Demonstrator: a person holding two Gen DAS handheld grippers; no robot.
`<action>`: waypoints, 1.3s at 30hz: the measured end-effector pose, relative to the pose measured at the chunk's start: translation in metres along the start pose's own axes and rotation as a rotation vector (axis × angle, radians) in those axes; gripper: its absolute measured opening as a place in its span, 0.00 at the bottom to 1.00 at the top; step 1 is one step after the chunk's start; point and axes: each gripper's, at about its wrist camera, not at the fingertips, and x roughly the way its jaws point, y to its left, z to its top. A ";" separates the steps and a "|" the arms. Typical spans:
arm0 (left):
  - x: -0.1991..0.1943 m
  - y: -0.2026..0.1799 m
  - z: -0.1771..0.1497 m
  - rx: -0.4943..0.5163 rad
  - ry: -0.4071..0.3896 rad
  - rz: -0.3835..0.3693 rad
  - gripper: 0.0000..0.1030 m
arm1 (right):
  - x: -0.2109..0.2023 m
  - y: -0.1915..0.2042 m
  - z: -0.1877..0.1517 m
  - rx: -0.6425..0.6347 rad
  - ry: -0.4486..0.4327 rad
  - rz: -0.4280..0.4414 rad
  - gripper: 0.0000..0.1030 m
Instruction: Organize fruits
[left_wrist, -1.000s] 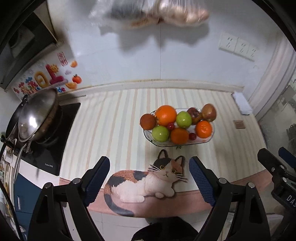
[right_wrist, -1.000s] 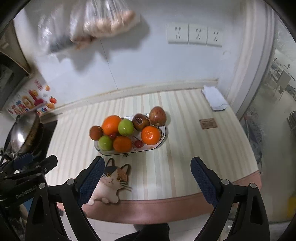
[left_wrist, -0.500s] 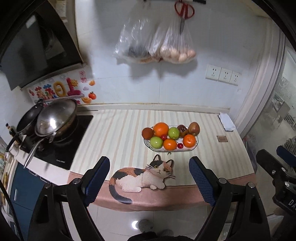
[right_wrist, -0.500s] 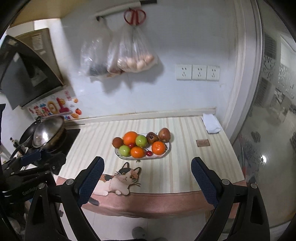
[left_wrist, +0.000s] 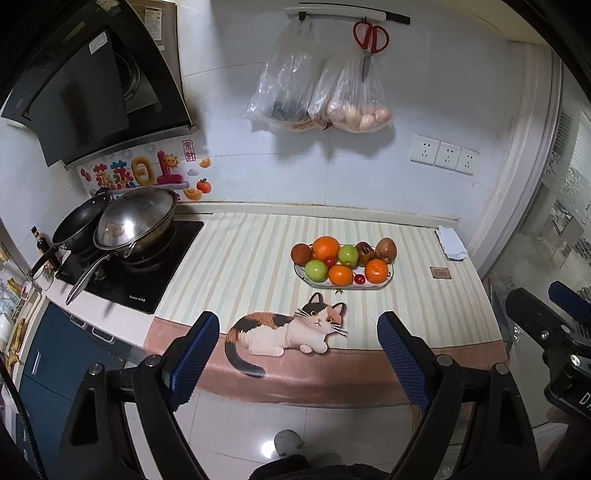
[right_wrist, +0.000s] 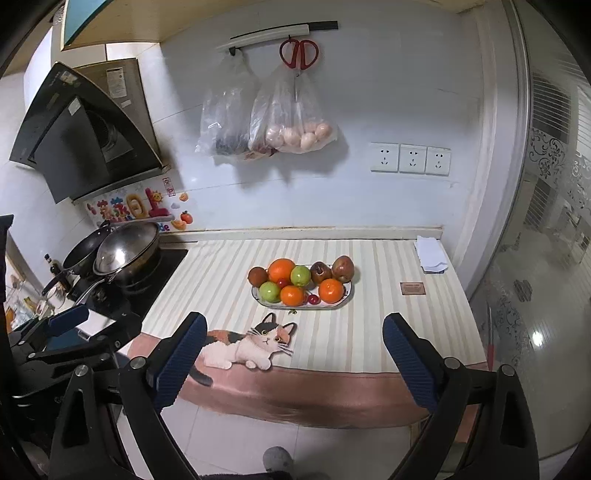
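A glass plate (left_wrist: 388, 282) (right_wrist: 258, 297) sits mid-counter on the striped mat, filled with oranges (left_wrist: 325, 248) (right_wrist: 282, 270), green apples (left_wrist: 316, 270) (right_wrist: 300, 275), brown fruits (left_wrist: 386, 249) (right_wrist: 343, 268) and small red cherries (left_wrist: 359, 279) (right_wrist: 313, 299). My left gripper (left_wrist: 297, 360) is open and empty, held well back from the counter edge over the floor. My right gripper (right_wrist: 293, 363) is also open and empty, equally far back. The right gripper shows at the right edge of the left wrist view (left_wrist: 546, 332).
A cat picture (left_wrist: 291, 328) (right_wrist: 255, 343) is printed on the mat's front. A stove with two woks (left_wrist: 136, 218) (right_wrist: 125, 251) stands at the left. A folded cloth (left_wrist: 450, 243) (right_wrist: 430, 254) and small brown coaster (left_wrist: 441, 273) (right_wrist: 413, 288) lie right. Bags (left_wrist: 325, 96) (right_wrist: 273, 118) and scissors hang on the wall.
Both grippers have pulled back and up from the counter, so the plate looks smaller and farther. The floor and wall hooks have come into view. Both stayed open.
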 end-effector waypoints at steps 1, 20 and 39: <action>-0.001 0.000 -0.001 -0.003 -0.001 0.001 0.85 | -0.001 -0.001 -0.002 -0.003 0.000 0.000 0.96; 0.058 -0.002 0.018 0.010 0.053 0.032 0.85 | 0.077 -0.017 0.015 0.033 0.078 -0.007 0.97; 0.082 0.002 0.029 0.011 0.093 0.038 0.85 | 0.128 -0.015 0.022 0.042 0.144 -0.004 0.97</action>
